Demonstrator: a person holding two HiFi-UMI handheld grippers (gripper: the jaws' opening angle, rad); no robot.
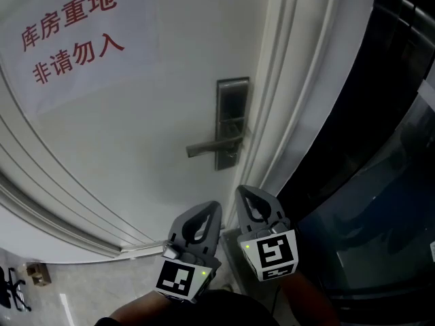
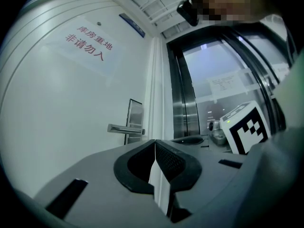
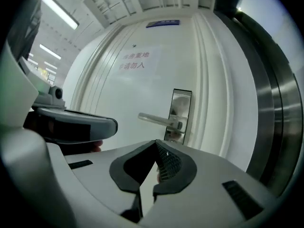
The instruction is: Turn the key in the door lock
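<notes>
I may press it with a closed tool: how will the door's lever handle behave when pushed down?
The lever handle looks like rigid metal, so it likely won't flex. It should pivot down about its end at the lock plate, probably against a spring. Its smooth bar may let a tool slide toward the free tip.

Head view: the lock plate is small and dim, and we cannot tell what sits on it below the lever handle. The paper sign runs off the top and left edges. Dark objects at lower left are cropped by the edge, and we cannot identify them.

Left gripper view: the left gripper hides the plate's lower end. Print on the posted sheet is too small to read.

Right gripper view: the blue plaque is likewise illegible.
</notes>
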